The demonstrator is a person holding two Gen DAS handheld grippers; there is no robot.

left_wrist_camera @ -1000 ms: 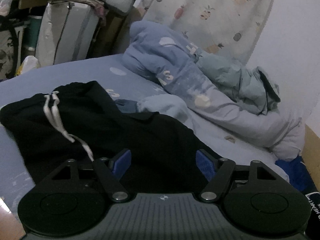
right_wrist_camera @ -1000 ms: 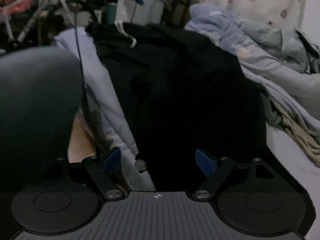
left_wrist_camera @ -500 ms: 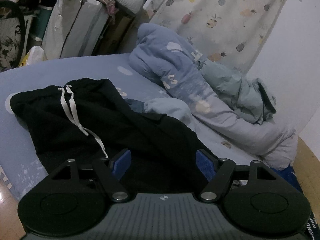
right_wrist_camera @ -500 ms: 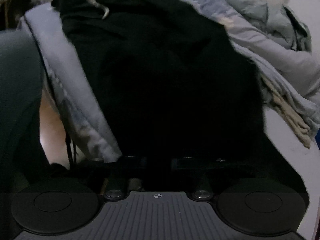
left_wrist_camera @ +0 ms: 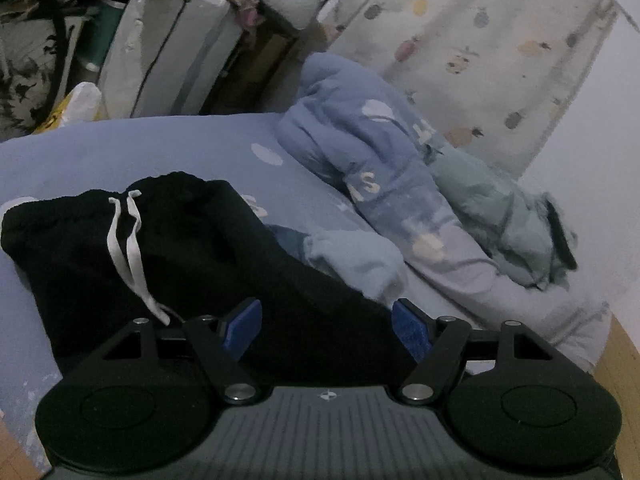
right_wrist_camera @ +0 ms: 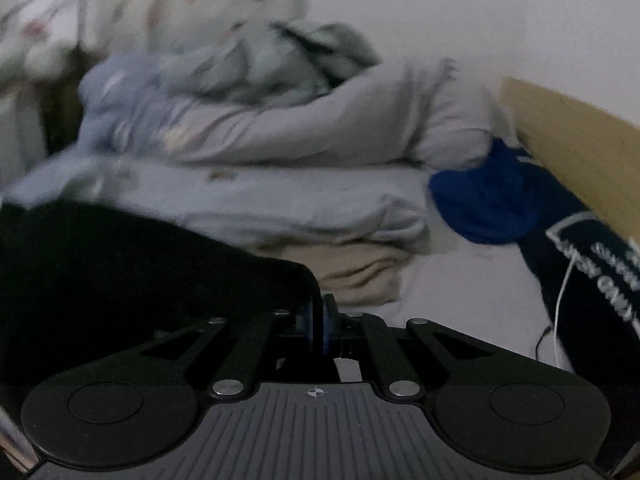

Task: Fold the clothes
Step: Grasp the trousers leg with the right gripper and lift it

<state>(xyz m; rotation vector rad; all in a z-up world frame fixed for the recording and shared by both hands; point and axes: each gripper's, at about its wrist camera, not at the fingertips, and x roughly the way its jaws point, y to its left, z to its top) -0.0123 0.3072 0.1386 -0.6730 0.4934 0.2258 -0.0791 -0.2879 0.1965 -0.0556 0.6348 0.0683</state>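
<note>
Black drawstring trousers [left_wrist_camera: 208, 248] lie on the blue bed sheet [left_wrist_camera: 120, 148], waistband and white cord [left_wrist_camera: 128, 248] to the left. My left gripper [left_wrist_camera: 326, 328] hovers just over their near part, jaws wide open, nothing between the blue pads [left_wrist_camera: 242, 330]. In the right wrist view an edge of the black trousers [right_wrist_camera: 140, 264] rises from the left into my right gripper [right_wrist_camera: 319, 320]. Its jaws are closing, and the pads press on that black fold, lifted off the bed.
A crumpled blue quilt [left_wrist_camera: 360, 168] and grey-green clothes [left_wrist_camera: 500, 216] pile along the far side. Folded beige cloth [right_wrist_camera: 360, 276], a blue garment [right_wrist_camera: 488, 200] and a dark lettered item [right_wrist_camera: 600, 272] lie right, by the wooden bed board [right_wrist_camera: 568, 140]. White cases [left_wrist_camera: 168, 52] stand behind the bed.
My right gripper shut on the trousers' edge, then rose and swung right with it, now facing the quilt and bed board. The left gripper drew back slightly, still open.
</note>
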